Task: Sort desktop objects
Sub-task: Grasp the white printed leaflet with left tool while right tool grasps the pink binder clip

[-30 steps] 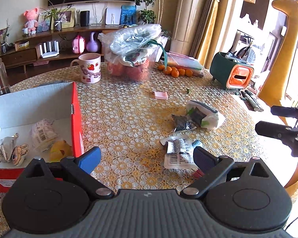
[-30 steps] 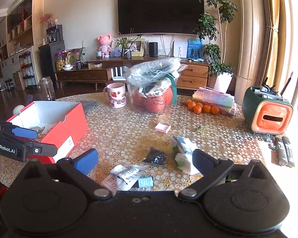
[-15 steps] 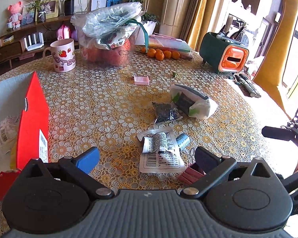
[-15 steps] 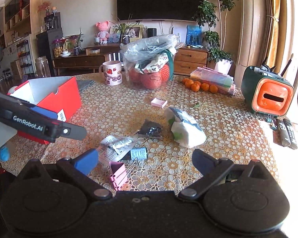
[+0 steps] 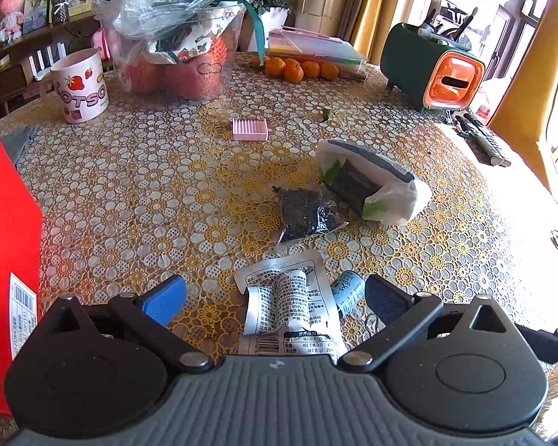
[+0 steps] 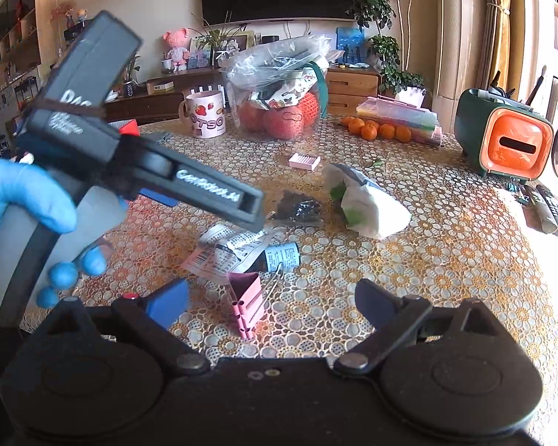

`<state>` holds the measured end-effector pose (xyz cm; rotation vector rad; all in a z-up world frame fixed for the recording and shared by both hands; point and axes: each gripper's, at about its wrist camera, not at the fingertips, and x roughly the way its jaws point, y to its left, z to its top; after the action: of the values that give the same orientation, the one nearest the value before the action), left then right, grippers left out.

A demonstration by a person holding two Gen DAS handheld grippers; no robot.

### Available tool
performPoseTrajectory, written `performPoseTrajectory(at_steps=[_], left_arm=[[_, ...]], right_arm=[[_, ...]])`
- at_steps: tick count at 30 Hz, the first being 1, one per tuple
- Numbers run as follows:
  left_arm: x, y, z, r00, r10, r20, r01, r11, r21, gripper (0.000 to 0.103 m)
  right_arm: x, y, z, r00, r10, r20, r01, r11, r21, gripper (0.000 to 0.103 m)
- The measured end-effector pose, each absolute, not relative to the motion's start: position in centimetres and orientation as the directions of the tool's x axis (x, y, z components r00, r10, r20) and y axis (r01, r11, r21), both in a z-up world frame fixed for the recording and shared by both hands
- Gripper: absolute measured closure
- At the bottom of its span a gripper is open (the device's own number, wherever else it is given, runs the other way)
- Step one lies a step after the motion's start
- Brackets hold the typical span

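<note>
My left gripper (image 5: 275, 299) is open and hovers just above a crumpled white printed wrapper (image 5: 290, 304), which lies between its fingers. A small blue tube (image 5: 348, 290) lies beside the wrapper. A dark packet (image 5: 305, 213) and a white-and-green bag (image 5: 372, 182) lie farther out. A pink ribbed block (image 5: 250, 129) sits mid-table. The red box (image 5: 7, 252) is at the left edge. My right gripper (image 6: 271, 303) is open and empty above a pink binder clip (image 6: 247, 303). The left gripper's body (image 6: 141, 163) crosses the right wrist view over the wrapper (image 6: 227, 249).
A strawberry mug (image 5: 80, 85), a plastic bag of red fruit (image 5: 178, 37), oranges (image 5: 294, 68) and a green-orange holder (image 5: 435, 67) stand at the back. Remotes (image 5: 481, 139) lie by the table's right edge.
My left gripper has swung right, away from the red box, and lowered over the white wrapper. My right gripper has moved forward and down toward the pink binder clip.
</note>
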<state>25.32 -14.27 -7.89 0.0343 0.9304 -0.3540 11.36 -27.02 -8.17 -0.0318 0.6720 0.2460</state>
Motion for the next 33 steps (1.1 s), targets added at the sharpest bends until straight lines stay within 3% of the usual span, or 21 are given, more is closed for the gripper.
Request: performPoseTrajectory(at_steps=[17, 29, 33], left_arm=[[29.7, -14.8, -11.5, 0.441, -0.268, -0.857, 0.237, 0.955, -0.177, 0.000], [28.9, -16.1, -12.0, 0.472, -0.213, -0.855, 0.296, 0.952, -0.073, 0.003], [28.5, -16.4, -12.0, 0.488, -0.187, -0.853, 0.312, 0.950, -0.029, 0.009]], right_arm=[[14.1, -25.1, -11.1, 0.707, 0.203, -0.678, -0.243, 0.969, 0.037, 0.017], [15.4, -23.9, -12.6, 0.695, 0.183, -0.696, -0.254, 0.967, 0.001, 0.035], [15.6, -23.7, -12.9, 0.687, 0.171, -0.706, -0.251, 0.968, -0.011, 0.047]])
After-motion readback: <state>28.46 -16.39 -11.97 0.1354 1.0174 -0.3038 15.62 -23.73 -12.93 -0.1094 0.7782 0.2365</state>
